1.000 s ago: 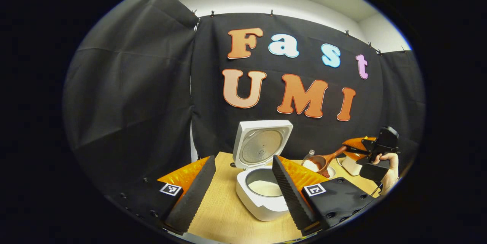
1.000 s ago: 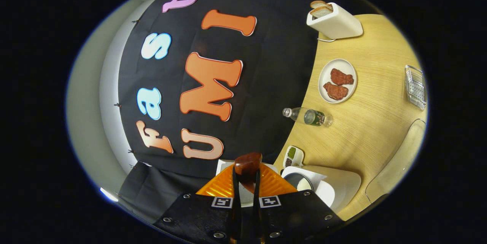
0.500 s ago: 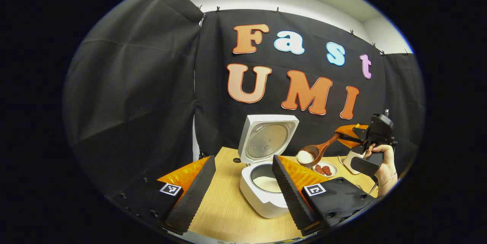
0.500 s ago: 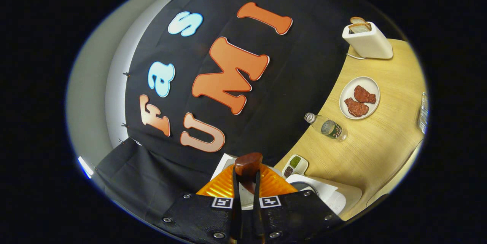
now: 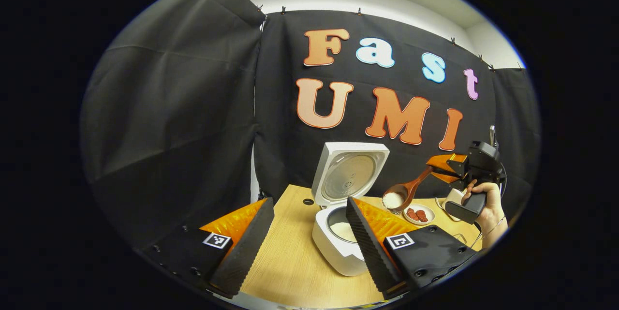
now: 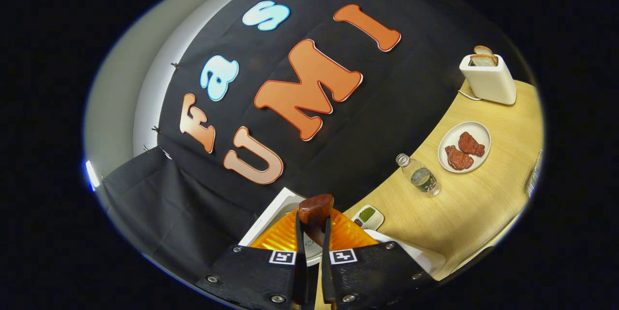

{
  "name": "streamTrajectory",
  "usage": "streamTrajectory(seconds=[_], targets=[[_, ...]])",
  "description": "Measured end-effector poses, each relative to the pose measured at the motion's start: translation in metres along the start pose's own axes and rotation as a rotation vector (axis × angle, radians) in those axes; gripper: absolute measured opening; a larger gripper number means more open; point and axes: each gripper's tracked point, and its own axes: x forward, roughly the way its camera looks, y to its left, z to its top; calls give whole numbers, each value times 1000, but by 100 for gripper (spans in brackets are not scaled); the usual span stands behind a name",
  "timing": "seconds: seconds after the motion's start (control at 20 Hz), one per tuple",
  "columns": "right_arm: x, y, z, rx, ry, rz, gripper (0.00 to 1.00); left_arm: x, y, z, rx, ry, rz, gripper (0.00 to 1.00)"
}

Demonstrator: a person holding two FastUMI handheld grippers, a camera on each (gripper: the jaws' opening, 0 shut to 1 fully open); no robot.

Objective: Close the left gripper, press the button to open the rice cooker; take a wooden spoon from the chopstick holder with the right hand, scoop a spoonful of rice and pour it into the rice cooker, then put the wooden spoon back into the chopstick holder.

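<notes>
The white rice cooker (image 5: 338, 252) stands open on the wooden table, lid (image 5: 350, 174) upright, with white rice in its pot (image 5: 342, 229). My left gripper (image 5: 308, 202) is open in front of it with nothing between its fingers. Up and to the right of the cooker, a hand (image 5: 489, 206) holds my right gripper (image 5: 447, 167), which is shut on the handle of the wooden spoon (image 5: 408, 191). Its bowl carries a heap of rice (image 5: 392, 199), level with the lid. In the right gripper view the right gripper (image 6: 313, 232) clamps the spoon handle (image 6: 315, 207), with the cooker lid (image 6: 271, 213) below.
On the table (image 6: 483, 194) stand a white toaster (image 6: 488, 78) with bread, a plate of red meat pieces (image 6: 464, 148), a small clear bottle (image 6: 420, 176) and a little two-part dish (image 6: 366, 215). The plate (image 5: 419, 214) lies right of the cooker.
The right gripper has lifted the loaded spoon and tilted, with the table swinging lower in its view. The left gripper has drifted, so the cooker sits farther right in its view.
</notes>
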Motion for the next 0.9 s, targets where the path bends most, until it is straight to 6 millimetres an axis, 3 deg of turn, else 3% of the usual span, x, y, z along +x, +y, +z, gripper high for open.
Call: streamTrajectory(seconds=[0.3, 0.9], targets=[[1, 10, -1, -26, -16, 13, 11, 1, 3, -1, -5, -3, 6, 100], [5, 27, -7, -238, -43, 39, 11, 4, 10, -3, -14, -5, 17, 100]])
